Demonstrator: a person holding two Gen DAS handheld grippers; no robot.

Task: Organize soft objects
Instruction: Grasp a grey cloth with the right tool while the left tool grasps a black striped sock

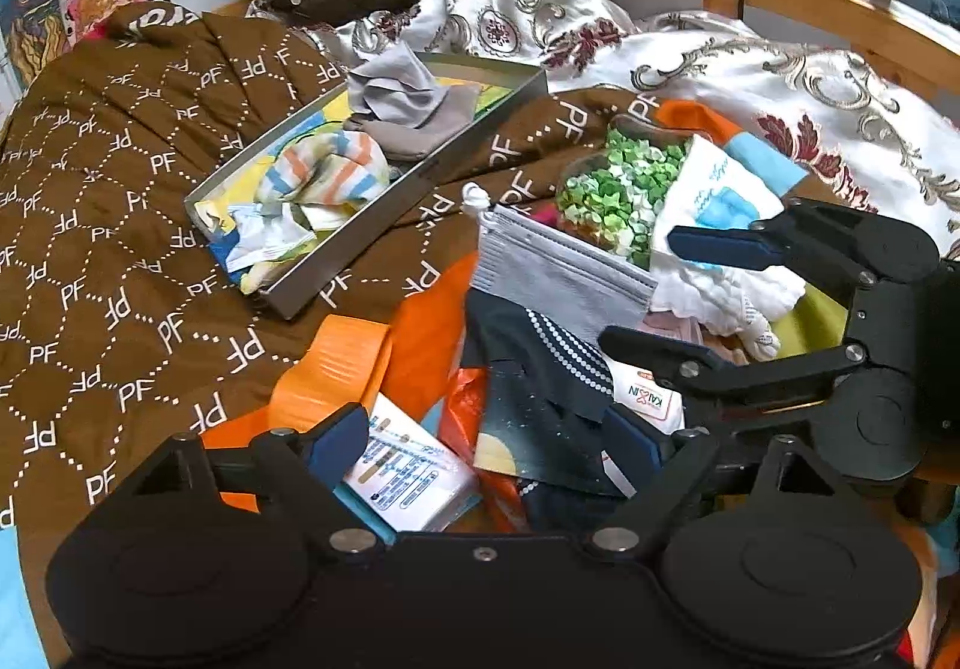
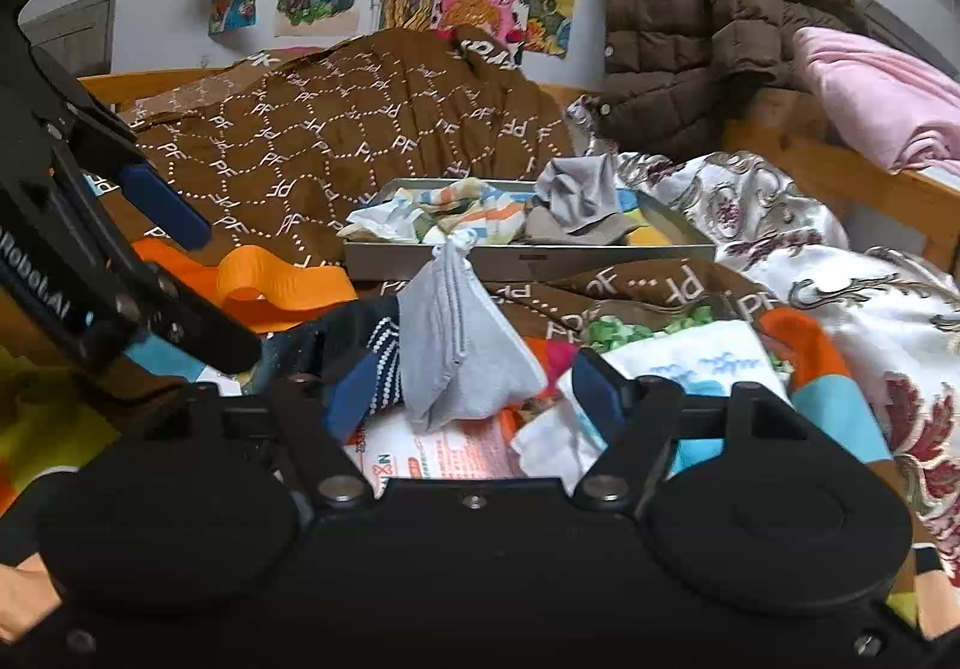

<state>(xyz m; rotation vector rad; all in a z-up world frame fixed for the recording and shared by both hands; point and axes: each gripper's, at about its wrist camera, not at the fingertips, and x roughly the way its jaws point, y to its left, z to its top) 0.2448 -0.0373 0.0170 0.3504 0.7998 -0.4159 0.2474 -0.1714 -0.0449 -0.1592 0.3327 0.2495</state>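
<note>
**Grey mask between the right jaws, tray of cloths beyond**

Between the blue pads of the right gripper [image 2: 468,387], in the near heap of clutter, a grey pleated face mask [image 2: 462,351] stands up like a tent, its white ear loop knotted at the top. The jaws stand about half apart; the left pad lies close against the mask's edge, the right pad is clear of it, and whether the mask is pinched I cannot tell. From the left wrist view the same mask [image 1: 558,273] lies on the pile, with the right gripper [image 1: 642,291] reaching in from the right, its two fingers above and below the mask's right end.

The left gripper [image 1: 510,447] hangs wide open over a dark dotted cloth [image 1: 540,399] and a white packet [image 1: 414,471], holding nothing.

Farther off, a shallow metal tray [image 1: 384,207] sits on a brown quilt [image 1: 120,225] printed with "PF". In it lie a striped cloth [image 1: 324,171] and a grey cloth [image 1: 402,99]. Right of the mask are a jar of green paper stars [image 1: 618,189] and a white cloth with blue print [image 1: 714,213]. Orange plastic [image 1: 336,369] spreads to the near left. At the far side hang a brown padded jacket [image 2: 708,9] and a pink blanket [image 2: 876,93].
</note>
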